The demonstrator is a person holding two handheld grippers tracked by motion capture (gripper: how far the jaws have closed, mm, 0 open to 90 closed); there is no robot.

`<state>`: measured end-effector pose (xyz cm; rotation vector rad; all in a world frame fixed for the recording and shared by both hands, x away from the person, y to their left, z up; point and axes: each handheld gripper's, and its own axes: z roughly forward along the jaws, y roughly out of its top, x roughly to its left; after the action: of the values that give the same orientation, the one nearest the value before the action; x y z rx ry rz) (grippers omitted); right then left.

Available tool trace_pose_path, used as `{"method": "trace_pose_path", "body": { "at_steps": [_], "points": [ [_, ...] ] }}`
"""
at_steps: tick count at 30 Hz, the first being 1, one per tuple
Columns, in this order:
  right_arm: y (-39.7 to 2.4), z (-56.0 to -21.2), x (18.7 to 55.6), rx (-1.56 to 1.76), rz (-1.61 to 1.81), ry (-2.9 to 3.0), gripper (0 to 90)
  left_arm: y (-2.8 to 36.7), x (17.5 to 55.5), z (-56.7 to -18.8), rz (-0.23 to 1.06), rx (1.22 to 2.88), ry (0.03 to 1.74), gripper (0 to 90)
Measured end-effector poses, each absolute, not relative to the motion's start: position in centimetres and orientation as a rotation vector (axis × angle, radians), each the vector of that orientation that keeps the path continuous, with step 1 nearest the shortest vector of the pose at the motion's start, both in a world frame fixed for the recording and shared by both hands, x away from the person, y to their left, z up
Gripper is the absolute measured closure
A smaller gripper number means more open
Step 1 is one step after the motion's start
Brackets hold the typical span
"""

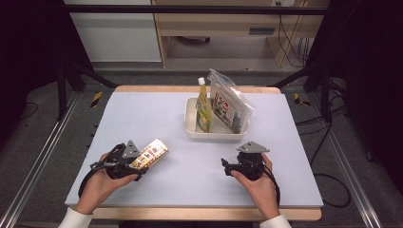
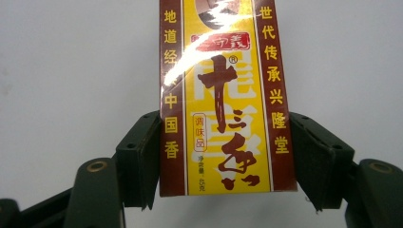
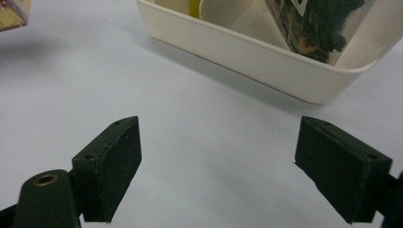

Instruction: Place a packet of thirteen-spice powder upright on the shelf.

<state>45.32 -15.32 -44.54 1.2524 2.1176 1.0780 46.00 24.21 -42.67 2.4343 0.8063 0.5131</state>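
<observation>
Black claw pads (image 2: 142, 161) of the left claw (image 1: 140, 164) clamp the long sides of a slim yellow-and-maroon cardboard seasoning box (image 2: 223, 95), seized close to its near end, at the front left of the pale blue-grey surface (image 1: 157, 118). From the high view the box's long axis runs diagonally, its free end aimed up and to the right, toward a cream rectangular plastic tub (image 1: 216, 134) near the far middle of the surface. Whether the box rests on the surface or hangs just above it cannot be told. Glossy film glints on its printed face, so it is likely light and rather slippery; its thin card walls would probably dent under a hard squeeze. A hold nearer its middle, across the same two long sides, would likely steady it better against tipping. Inside the tub stand a yellow squeeze bottle with a white cap (image 1: 203, 109) and a clear zip bag of dark dried food (image 1: 228, 107). At front right, the right claw (image 1: 224, 164) stands wide open and holds nothing, its pads (image 3: 111, 166) just above bare surface.
</observation>
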Motion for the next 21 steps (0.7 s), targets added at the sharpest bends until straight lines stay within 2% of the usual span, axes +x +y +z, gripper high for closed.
{"method": "trace_pose_path", "body": {
  "at_steps": [9,15,21],
  "points": [
    [-14.6,-44.3,45.2,1.257,1.074,2.131,16.9,23.1,46.7,-42.6,0.519,2.417,0.743,32.5],
    [-13.6,-42.6,45.7,1.203,1.153,2.144,16.8,21.3,47.3,-42.5,0.627,2.394,0.592,32.5],
    [-12.1,-41.7,46.5,1.153,1.177,2.163,17.1,19.8,47.8,-42.5,0.658,2.375,0.529,32.5]
  ]
}}
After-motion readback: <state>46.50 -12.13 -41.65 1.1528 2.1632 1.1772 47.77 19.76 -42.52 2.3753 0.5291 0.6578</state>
